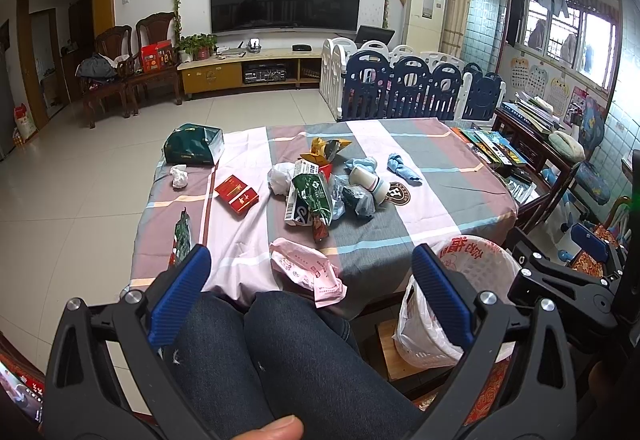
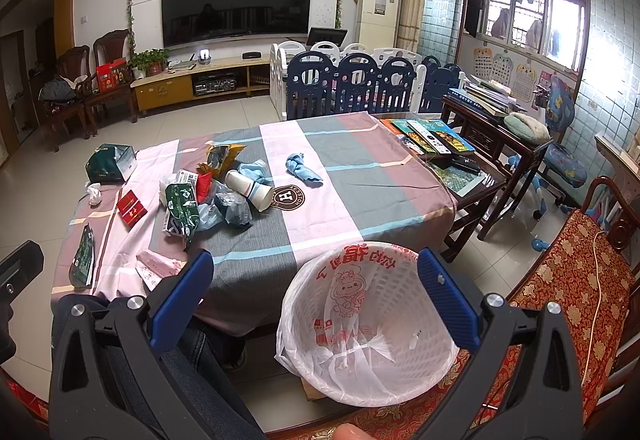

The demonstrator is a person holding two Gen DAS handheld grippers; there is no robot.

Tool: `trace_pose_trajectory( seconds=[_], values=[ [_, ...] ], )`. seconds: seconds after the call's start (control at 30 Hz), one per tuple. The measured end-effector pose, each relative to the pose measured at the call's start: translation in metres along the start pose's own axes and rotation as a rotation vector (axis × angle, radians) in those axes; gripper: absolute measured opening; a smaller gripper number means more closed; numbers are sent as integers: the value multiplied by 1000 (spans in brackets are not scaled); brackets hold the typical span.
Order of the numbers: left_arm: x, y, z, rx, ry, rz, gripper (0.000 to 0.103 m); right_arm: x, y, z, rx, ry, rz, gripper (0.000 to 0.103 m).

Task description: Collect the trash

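- Left gripper (image 1: 312,276): jaws wide, empty, held over the seated person's lap.
- Right gripper (image 2: 316,288): jaws wide, empty, poised above the lined bin (image 2: 320,356).
- Pink wrapper (image 1: 308,272): at the table's near edge, straight ahead of the left gripper, the nearer one.
- Remaining litter (image 1: 316,192): mid-table, farther off.

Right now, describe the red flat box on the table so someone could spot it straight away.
Start at the table draped in a striped cloth, with a heap of wrappers mid-table. Left of the heap, on a pale pink stripe, lies the red flat box. It alone is rigid, rectangular and bright red with gold print; its neighbours are crumpled.
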State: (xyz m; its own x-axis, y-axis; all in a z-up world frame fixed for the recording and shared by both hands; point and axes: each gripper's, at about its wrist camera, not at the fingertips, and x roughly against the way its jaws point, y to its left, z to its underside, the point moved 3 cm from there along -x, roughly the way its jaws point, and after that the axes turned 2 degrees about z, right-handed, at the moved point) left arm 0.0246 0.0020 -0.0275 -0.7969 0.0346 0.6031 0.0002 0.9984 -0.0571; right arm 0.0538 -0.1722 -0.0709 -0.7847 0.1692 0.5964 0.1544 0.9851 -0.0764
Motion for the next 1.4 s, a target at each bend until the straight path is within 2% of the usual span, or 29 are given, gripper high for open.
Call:
trace_pose_trajectory(
  seconds=[0.43,0.6,0.83,0.97,1.07,1.13,1.27,1.4],
  values=[
    [-1,0,0,2,7,-2,100,-1,-2,3,1,2,1,100],
    [-12,4,13,8,20,-4,100,-1,-1,1,2,4,3,100],
    [-43,61,26,131,42,-84,100,-28,-3,19,-19,45,-6,100],
    [-64,111,30,219,74,-152,100,-53,20,24,24,97,-75,100],
    [-87,154,42,307,123,-211,100,-82,55,29,53,160,-223,100],
    [-99,174,53,363,148,-202,100,-107,90,35,103,212,-330,100],
    [-117,197,67,428,191,-219,100,-159,157,46,208,339,-464,97],
    [-151,217,64,470,215,-194,100,-194,199,57,272,423,-482,84]
  ],
)
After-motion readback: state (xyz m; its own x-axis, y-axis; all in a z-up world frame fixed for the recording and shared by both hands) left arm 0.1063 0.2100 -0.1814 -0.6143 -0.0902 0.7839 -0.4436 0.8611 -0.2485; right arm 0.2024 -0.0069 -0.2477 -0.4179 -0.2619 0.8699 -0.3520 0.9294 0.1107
